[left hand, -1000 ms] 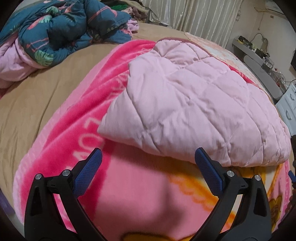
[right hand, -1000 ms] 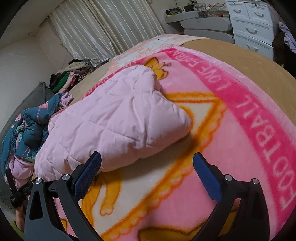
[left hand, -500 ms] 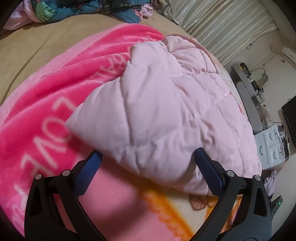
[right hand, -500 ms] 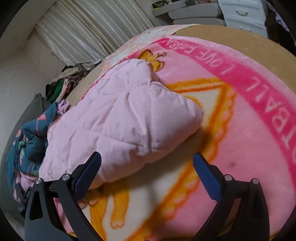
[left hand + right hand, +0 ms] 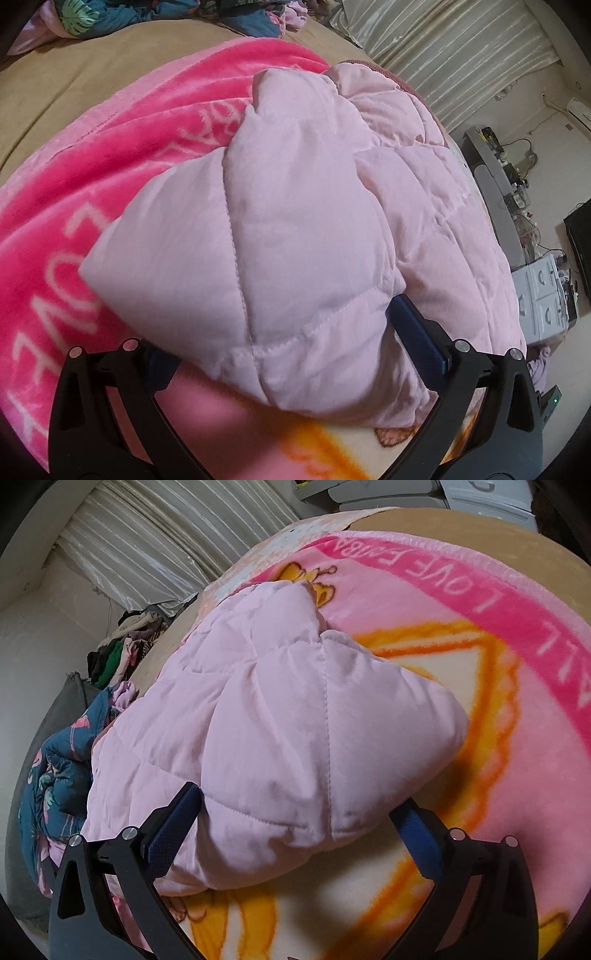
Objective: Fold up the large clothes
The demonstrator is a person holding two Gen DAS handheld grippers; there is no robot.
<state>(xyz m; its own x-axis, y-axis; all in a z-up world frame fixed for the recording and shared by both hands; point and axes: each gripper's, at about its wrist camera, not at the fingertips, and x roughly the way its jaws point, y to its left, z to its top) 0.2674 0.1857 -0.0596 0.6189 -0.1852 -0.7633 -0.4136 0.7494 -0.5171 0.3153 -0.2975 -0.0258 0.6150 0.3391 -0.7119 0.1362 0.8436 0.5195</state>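
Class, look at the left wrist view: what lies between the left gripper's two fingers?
A corner of the pink quilted jacket, resting on the pink blanket.

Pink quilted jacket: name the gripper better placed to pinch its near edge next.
Either, narrowly the left gripper: the pink quilted jacket bulges deep between its open jaws. The right gripper straddles the edge too, also open.

Pale pink quilted jacket (image 5: 314,206) lies puffy, apparently folded, on the bed.

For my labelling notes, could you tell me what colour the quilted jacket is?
Pale pink quilted jacket, clearest in the left wrist view.
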